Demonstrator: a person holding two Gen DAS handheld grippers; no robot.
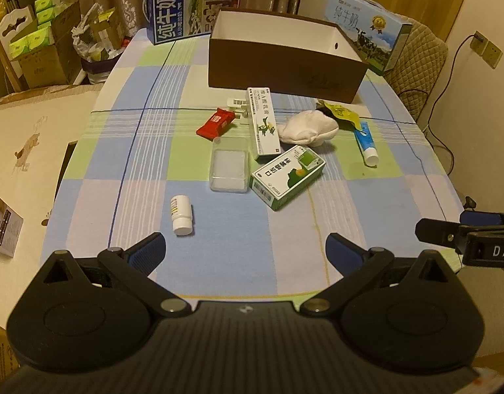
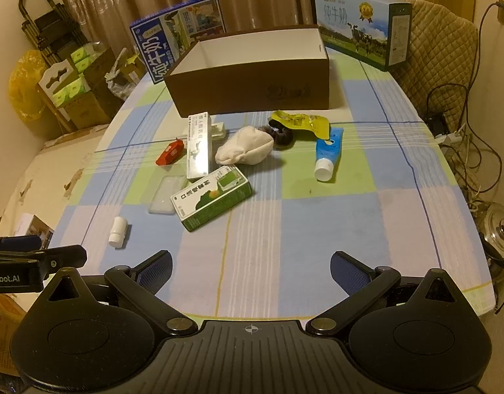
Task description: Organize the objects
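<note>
Both claws hover spread wide and empty over the near edge of the checked worktop (image 1: pixel 219 246), the left claw (image 1: pixel 245 249) and the right claw (image 2: pixel 251 269) side by side. Nearest the left claw, at about 11 o'clock, a small white pill bottle (image 1: pixel 181 215) lies on its side; light, hard and round, it would likely roll, so a grip across its middle looks safest. Farther out at 12 o'clock sit a clear plastic case (image 1: pixel 228 170), probably slick and thin-walled, and a green medicine carton (image 1: pixel 286 177), stiff and light, best taken across its narrow sides. Just beyond, a long white carton (image 1: pixel 263 123) rests with one end beside a red packet (image 1: pixel 215 123). From the right claw's view, a soft white cloth bundle (image 2: pixel 243 149) lies at 12 o'clock, likely to squash under grip, touching a dark hair tie (image 2: pixel 282 136) and a yellow wrapper (image 2: pixel 301 121), with a blue tube (image 2: pixel 329 154) at 1 o'clock, capped end toward the claw. The open brown box (image 1: pixel 284 75) stands empty at the far side, flanked by two milk cartons. The near half of the worktop offers free room; its edges curve away at 3 and 9 o'clock.
</note>
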